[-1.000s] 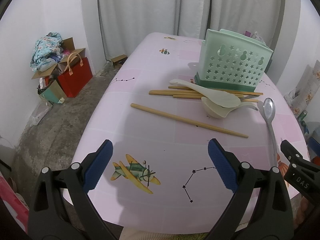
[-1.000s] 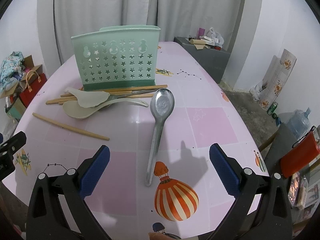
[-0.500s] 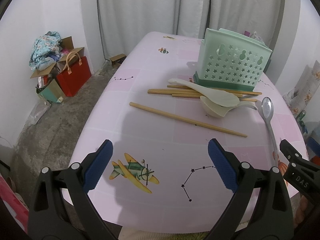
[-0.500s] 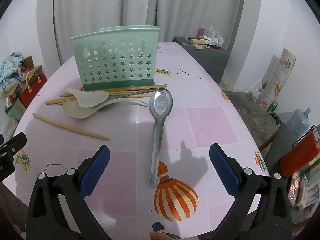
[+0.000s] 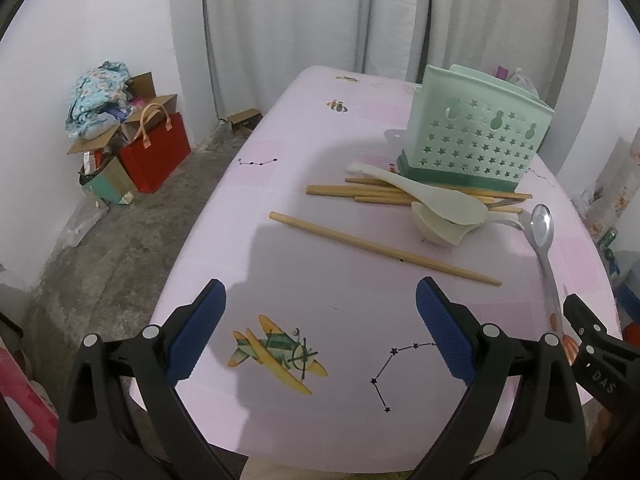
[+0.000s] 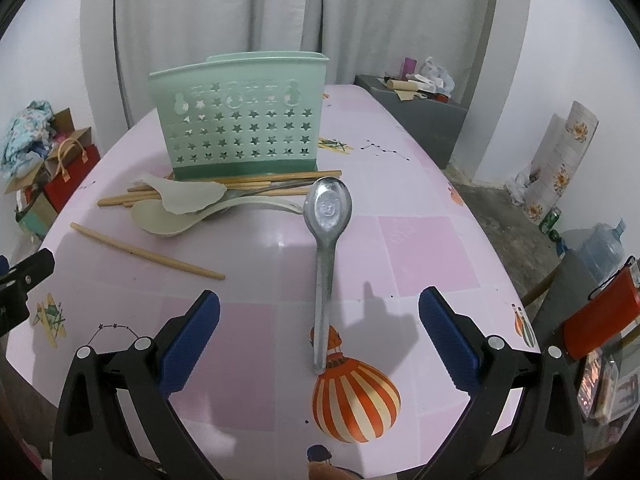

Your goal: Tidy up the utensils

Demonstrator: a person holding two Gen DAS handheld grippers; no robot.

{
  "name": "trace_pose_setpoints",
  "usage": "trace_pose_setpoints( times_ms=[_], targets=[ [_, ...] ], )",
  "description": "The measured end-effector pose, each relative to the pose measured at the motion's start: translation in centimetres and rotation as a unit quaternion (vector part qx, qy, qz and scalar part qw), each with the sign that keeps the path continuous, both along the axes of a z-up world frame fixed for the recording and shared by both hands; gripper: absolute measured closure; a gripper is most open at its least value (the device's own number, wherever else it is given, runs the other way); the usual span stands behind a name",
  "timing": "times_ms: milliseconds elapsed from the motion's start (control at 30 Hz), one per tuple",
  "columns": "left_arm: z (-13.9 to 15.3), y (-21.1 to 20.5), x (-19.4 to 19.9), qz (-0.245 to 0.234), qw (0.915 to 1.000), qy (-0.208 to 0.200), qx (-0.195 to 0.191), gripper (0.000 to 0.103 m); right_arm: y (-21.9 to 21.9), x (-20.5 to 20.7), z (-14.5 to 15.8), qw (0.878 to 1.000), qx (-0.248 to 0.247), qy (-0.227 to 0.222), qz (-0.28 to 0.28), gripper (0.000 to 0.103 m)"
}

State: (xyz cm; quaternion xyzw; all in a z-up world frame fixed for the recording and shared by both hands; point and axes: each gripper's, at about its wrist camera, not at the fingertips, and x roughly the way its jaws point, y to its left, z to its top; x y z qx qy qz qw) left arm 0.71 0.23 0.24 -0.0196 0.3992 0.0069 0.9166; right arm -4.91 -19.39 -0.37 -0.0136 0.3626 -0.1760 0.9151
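Nearest, both the left gripper (image 5: 318,320) and right gripper (image 6: 319,332) are held spread and empty; "DAS" is read on the right one. Beyond, the metal spoon (image 6: 326,240) is laid before the green holder (image 6: 240,120), beside the rice paddles (image 6: 180,204) and chopsticks (image 5: 380,246).

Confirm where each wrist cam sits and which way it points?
Left wrist: on the left gripper, near table edge, facing the lone chopstick; open blue pads show.
Right wrist: on the right gripper, straddling the metal spoon; open pads show.
Shared: green caddy, rice paddles, spoon.
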Motion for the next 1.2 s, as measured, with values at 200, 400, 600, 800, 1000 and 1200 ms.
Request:
trace_pose_setpoints(
  times_ms=[200,400,600,800,1000,1200],
  targets=[
    [0.1,0.4,0.3,0.011,0.9999,-0.001,0.005,0.011,0.1,0.3,0.0,1.000,0.001,0.004,0.004,0.006],
    [0.2,0.5,0.6,0.015,0.9998,0.000,0.011,0.011,0.3,0.4,-0.1,1.000,0.001,0.003,0.008,0.006],
    [0.1,0.6,0.8,0.019,0.9997,0.002,0.013,0.011,0.6,0.4,0.0,1.000,0.000,0.004,0.015,0.006],
    [0.1,0.8,0.9,0.023,0.9996,0.004,0.014,0.011,0.8,0.5,0.0,1.000,0.005,0.003,0.023,0.006],
    [-0.1,0.8,1.0,0.024,0.9996,0.006,0.015,0.011,1.0,0.7,-0.2,0.999,0.013,0.004,0.031,0.006],
    [-0.2,0.8,1.0,0.025,0.9996,0.006,0.014,0.011,0.9,0.8,-0.2,0.999,0.024,0.004,0.034,0.006]
  ],
)
